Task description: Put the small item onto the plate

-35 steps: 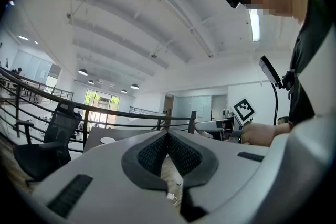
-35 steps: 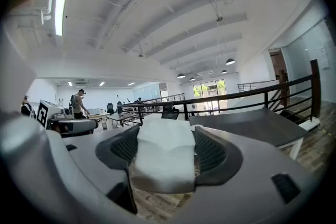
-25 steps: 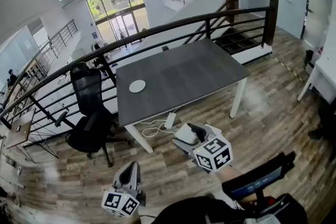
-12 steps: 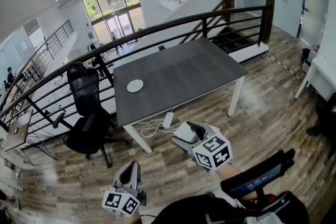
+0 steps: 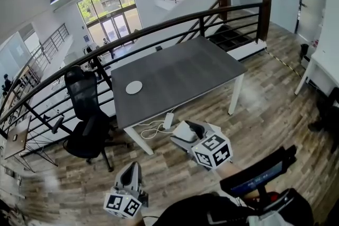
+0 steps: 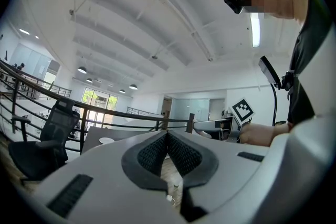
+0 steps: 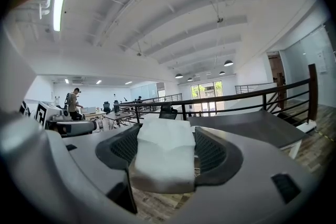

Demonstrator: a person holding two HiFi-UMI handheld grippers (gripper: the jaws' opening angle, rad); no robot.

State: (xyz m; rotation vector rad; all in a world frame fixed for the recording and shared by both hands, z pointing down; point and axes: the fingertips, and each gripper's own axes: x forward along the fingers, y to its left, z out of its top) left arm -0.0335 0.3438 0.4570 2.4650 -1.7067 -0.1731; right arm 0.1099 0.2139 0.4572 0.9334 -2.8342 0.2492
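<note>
A small round white plate (image 5: 133,87) lies near the left end of the dark grey table (image 5: 180,77), some way ahead of both grippers. My right gripper (image 5: 180,138) is low in the head view, over the wooden floor in front of the table. It is shut on a small white block (image 5: 186,132). In the right gripper view the white block (image 7: 164,157) fills the gap between the dark pads (image 7: 216,150). My left gripper (image 5: 130,174) is at the bottom left. Its pads (image 6: 181,152) meet at the tips with nothing between them. The plate (image 6: 106,140) shows small and far off.
A black office chair (image 5: 87,119) stands left of the table. A dark railing (image 5: 159,29) runs behind it. A white power strip with cables (image 5: 168,120) lies on the floor under the table's front edge. A white desk (image 5: 323,69) is at the right.
The table and plate have slid slightly left and nearer in the head view. Both grippers keep their places in the view, and the right one still holds the white block.
</note>
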